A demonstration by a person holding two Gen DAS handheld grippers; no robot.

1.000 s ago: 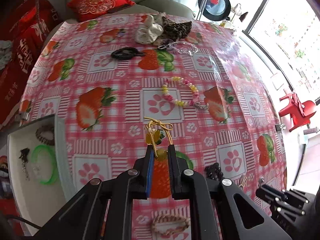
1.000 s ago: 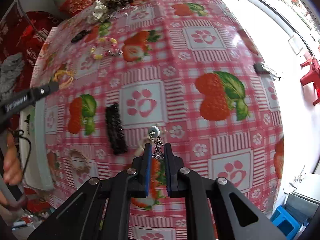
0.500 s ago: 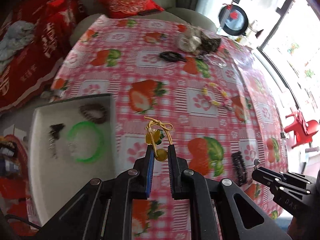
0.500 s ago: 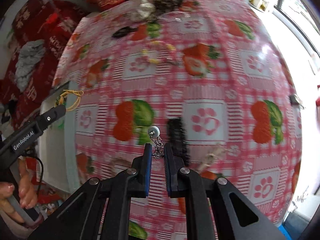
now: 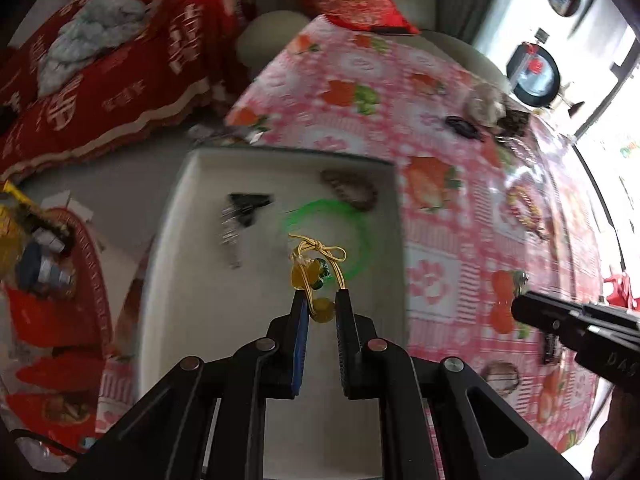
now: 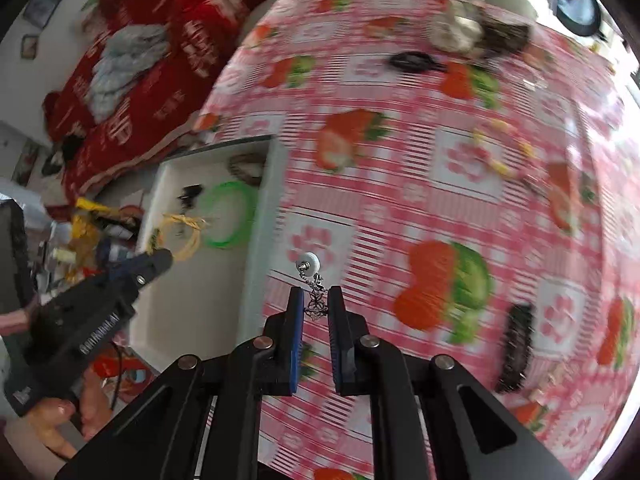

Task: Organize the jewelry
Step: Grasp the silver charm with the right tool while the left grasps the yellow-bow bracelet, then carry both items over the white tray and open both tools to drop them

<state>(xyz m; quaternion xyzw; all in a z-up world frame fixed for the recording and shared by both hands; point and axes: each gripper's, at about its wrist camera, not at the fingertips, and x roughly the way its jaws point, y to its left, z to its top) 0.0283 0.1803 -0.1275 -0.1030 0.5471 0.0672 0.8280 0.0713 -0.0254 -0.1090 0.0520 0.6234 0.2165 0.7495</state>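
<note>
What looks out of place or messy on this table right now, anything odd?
Nothing looks damaged or spilled. Loose pieces are scattered over the strawberry tablecloth: a black hair clip and a pastel bead bracelet lie outside the white tray. The green bangle lies in the tray, as it should.

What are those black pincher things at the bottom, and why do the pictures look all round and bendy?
Those are claws that a person holds, one in each hand. Each has a small camera looking along its fingers, and the lens bends the picture. One picture is from the left claw, the other from the right claw. The left claw is pinching a yellow beaded cord bracelet above a white tray, which holds a green bangle, a brown bracelet and a dark earring. The right claw pinches a silver dangly earring over the strawberry tablecloth, where more jewelry lies.
</note>
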